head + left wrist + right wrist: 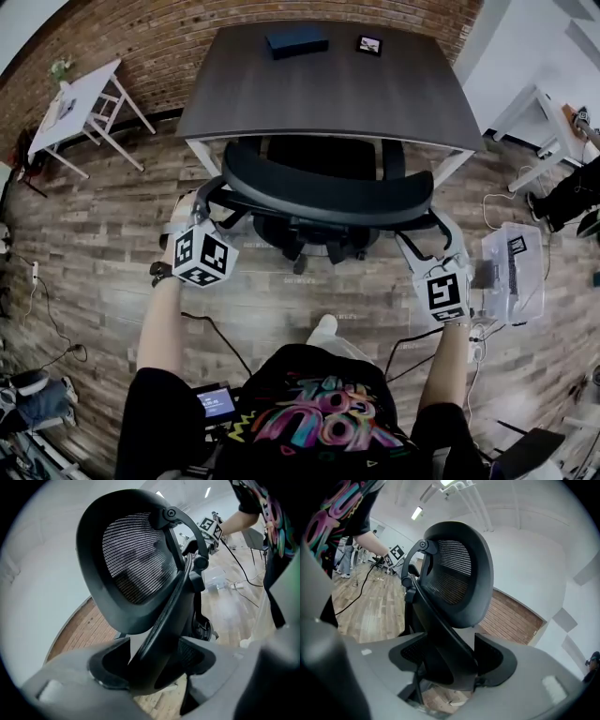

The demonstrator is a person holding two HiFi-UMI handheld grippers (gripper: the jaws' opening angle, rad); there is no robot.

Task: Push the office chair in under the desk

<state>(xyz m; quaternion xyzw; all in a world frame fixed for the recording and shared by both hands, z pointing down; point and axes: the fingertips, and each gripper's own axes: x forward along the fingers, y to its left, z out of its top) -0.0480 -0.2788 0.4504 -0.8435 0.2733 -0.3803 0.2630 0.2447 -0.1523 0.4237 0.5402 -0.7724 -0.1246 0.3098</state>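
A black mesh-backed office chair stands at the near edge of the dark desk, its seat partly under the top. My left gripper holds the left side of the chair's back frame, and my right gripper holds the right side. In the left gripper view the curved black frame bar runs between the jaws of the left gripper, below the mesh back. In the right gripper view the right gripper clamps the matching frame bar.
A black box and a small framed item lie on the desk's far side. A white side table stands far left, another white table far right. A clear plastic bin and cables are on the wood floor.
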